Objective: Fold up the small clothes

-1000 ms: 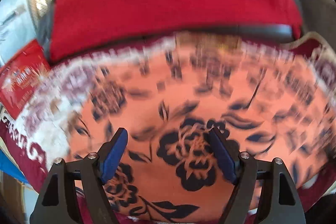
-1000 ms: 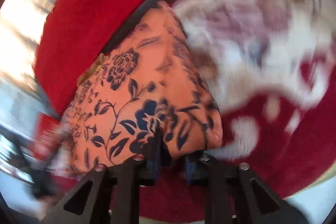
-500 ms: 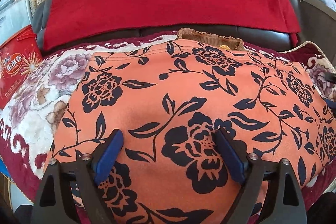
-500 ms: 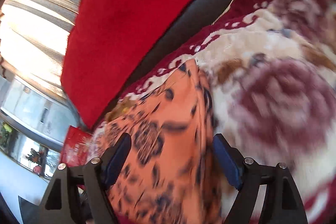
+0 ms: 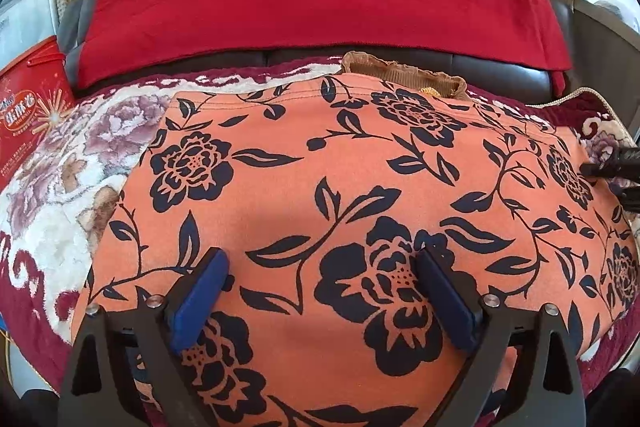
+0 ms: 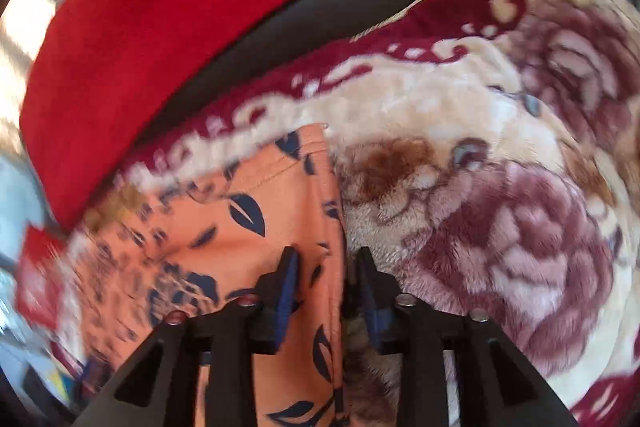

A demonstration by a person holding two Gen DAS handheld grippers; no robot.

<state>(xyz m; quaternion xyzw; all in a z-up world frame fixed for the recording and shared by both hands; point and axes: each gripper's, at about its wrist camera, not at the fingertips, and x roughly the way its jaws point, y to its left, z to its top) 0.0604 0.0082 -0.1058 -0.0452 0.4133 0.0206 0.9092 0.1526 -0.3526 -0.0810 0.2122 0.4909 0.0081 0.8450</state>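
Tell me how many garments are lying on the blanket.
2: an orange floral garment spread flat on the blanket, and a tan garment peeking from behind its far edge. Others may be hidden.

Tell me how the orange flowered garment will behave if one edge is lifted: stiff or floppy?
Probably floppy: the orange flowered garment lies flat, following the plush blanket beneath it. It looks thin and light, so a lifted edge should drape and fold. The blanket's deep pile may resist sliding.

An orange garment [image 5: 360,187] printed with dark navy flowers and leaves lies spread flat, its hemmed edge straight.
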